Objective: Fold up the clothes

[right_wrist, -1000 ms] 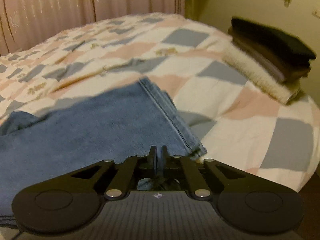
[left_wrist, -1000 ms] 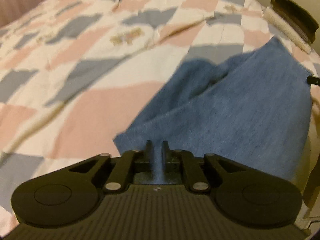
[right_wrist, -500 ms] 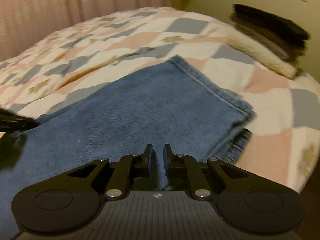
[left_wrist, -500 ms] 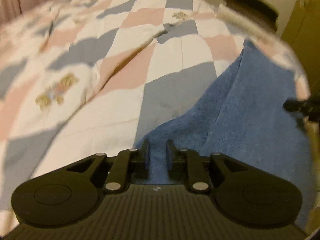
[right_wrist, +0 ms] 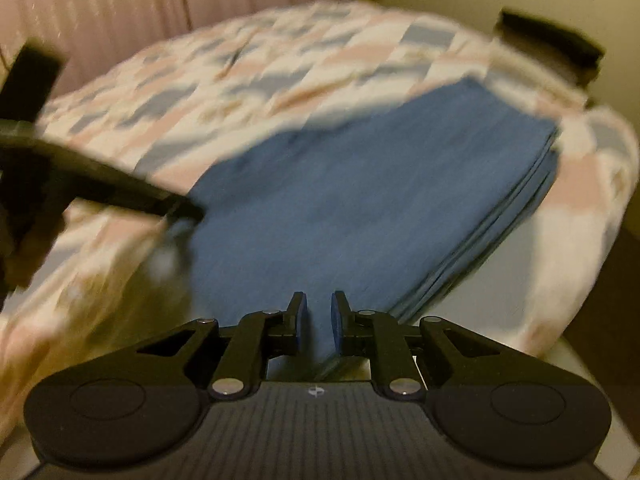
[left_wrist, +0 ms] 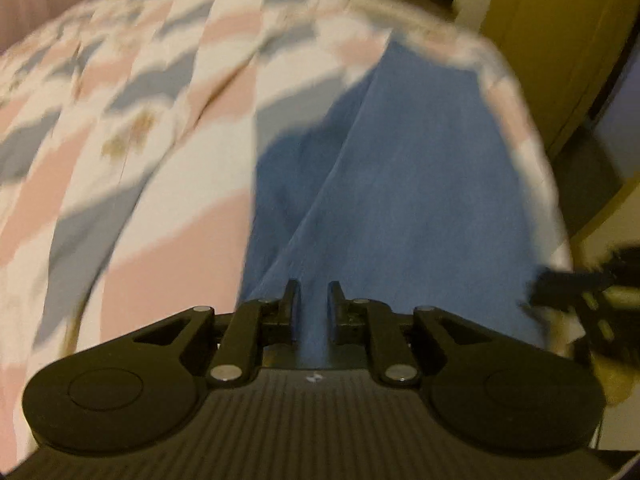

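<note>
Left wrist view gives us the bed [left_wrist: 168, 184] first, spread with a quilt [left_wrist: 120, 240] checked in pink, grey and white, blurred as we look. Behind it in the right wrist view hangs a pale pink curtain [right_wrist: 120, 12]. On the quilt near the bed's edge lie the jeans [left_wrist: 400, 184], blue denim folded into a flat stack; the right wrist view shows the layered edges of the jeans [right_wrist: 360, 200] down their right side. At the far corner of the bed sits a pile [right_wrist: 548, 40] of dark folded things on something pale and fluffy, too blurred for us to name further.

Our left hand-held gripper [left_wrist: 314, 304] has its fingers slightly spread, the denim running between them without being pinched. Our right hand-held gripper [right_wrist: 319, 316] is likewise parted a little over the near edge of the jeans, gripping nothing that we can see. Each one shows as a dark smear at the side of the other's view.
</note>
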`<state>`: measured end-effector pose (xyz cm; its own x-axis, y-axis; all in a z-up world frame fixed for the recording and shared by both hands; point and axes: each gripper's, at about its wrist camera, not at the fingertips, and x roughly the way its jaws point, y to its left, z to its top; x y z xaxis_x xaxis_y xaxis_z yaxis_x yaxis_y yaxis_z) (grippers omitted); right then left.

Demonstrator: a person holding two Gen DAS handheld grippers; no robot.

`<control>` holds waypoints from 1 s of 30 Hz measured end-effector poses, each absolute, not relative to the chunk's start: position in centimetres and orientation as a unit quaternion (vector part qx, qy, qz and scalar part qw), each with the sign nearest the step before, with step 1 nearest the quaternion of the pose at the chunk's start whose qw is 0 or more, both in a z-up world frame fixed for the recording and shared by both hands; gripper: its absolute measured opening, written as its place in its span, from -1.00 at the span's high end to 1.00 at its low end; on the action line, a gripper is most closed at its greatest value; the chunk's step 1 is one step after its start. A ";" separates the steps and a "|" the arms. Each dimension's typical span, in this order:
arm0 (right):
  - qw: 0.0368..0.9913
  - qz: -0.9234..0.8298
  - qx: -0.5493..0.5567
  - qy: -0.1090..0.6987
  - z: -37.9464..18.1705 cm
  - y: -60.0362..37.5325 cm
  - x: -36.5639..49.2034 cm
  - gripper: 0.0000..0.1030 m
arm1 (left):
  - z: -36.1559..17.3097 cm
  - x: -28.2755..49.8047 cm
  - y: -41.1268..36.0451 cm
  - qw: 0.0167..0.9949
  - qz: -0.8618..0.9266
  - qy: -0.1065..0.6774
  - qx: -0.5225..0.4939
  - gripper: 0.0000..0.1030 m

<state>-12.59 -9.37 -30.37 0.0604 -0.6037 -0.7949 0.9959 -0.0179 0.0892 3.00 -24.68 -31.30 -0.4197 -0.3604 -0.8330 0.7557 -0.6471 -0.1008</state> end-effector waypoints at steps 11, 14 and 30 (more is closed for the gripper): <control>0.575 -0.649 0.451 0.211 -29.4 -4.5 -12.8 0.54 | -29.3 2.1 -20.5 0.394 -0.700 0.304 0.512 0.69; 0.536 -0.667 0.483 0.186 -28.8 -3.6 -14.1 0.52 | -28.1 1.9 -19.0 0.394 -0.704 0.297 0.511 0.46; 0.506 -0.698 0.471 0.186 -18.2 -1.0 -13.3 0.14 | -17.1 1.1 -13.6 0.372 -0.752 0.234 0.492 0.39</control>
